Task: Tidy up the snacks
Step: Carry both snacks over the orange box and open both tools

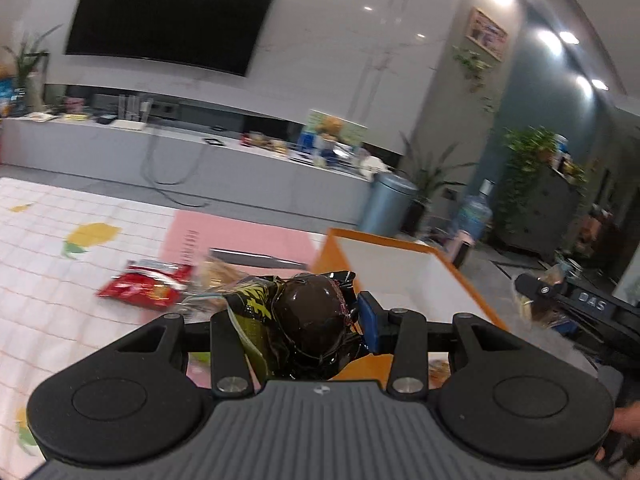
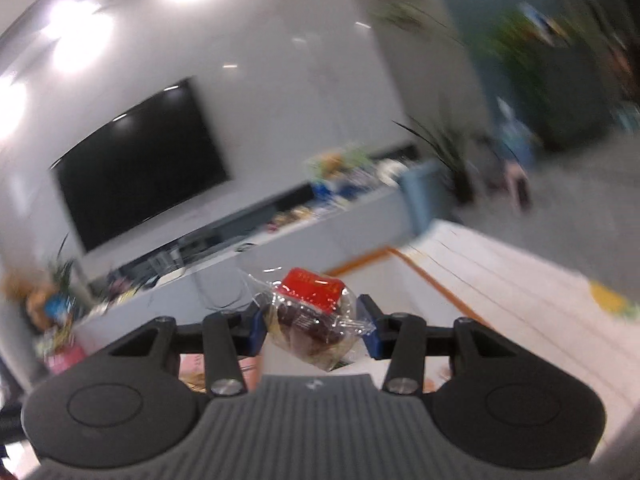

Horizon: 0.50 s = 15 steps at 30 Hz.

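The orange-rimmed box (image 1: 404, 276), white inside, lies just beyond and to the right of the left gripper's jaws, its near corner right at their tips; in the right wrist view the same box (image 2: 384, 280) sits beyond and below the right gripper's jaws. Under it spreads a checked tablecloth (image 1: 60, 264) with lemon prints. Well to the left of the left jaws and beyond them, a red snack packet (image 1: 148, 285) lies flat on that cloth, with another pale packet beside it, too blurred to name.

The left gripper (image 1: 296, 316) is clamped on a dark chocolate-coloured snack in a black and yellow wrapper (image 1: 312, 316), which fills the gap between the blue pads. The right gripper (image 2: 312, 322) has its jaws drawn in partway and pressed on a clear-wrapped snack with a red label (image 2: 312, 312), held crosswise between the pads.

By my reading, both snacks are in the carry step, lifted clear of the cloth and headed for the box. The next move calls for bringing each pair of jaws over the box's open top, lowering inside the rim, and only then letting go, one at a time so the grippers do not crowd each other.
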### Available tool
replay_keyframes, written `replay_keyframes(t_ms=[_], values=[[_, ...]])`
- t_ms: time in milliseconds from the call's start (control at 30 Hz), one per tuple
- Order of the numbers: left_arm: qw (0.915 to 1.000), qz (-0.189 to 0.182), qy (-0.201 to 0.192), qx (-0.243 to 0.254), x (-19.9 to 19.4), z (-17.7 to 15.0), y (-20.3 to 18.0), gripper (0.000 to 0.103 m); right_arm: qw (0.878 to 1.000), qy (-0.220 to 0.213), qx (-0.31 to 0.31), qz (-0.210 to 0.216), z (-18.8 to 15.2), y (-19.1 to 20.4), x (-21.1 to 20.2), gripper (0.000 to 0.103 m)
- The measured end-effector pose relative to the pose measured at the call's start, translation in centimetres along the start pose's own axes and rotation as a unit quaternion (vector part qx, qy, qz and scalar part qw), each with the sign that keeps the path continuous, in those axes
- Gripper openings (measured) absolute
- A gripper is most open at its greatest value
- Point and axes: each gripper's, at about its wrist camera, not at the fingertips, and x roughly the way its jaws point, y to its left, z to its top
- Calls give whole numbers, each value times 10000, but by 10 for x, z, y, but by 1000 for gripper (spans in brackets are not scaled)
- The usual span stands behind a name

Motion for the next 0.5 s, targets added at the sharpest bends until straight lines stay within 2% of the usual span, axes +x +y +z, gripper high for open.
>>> replay_keyframes(t_ms=[100, 200, 333, 500], values=[[9997, -218, 126, 56, 16, -4, -15, 48, 9984, 399, 378, -129, 0, -18, 11, 45], [9985, -424, 341, 40, 33, -8, -24, 48, 9964, 725, 374, -213, -7, -18, 26, 45], [9969, -568, 537, 62, 50, -12, -28, 48, 9941, 961, 405, -281, -15, -25, 37, 45], [9946, -748, 706, -113, 64, -20, -15, 48, 9919, 1101, 459, -443, -18, -30, 54, 46]])
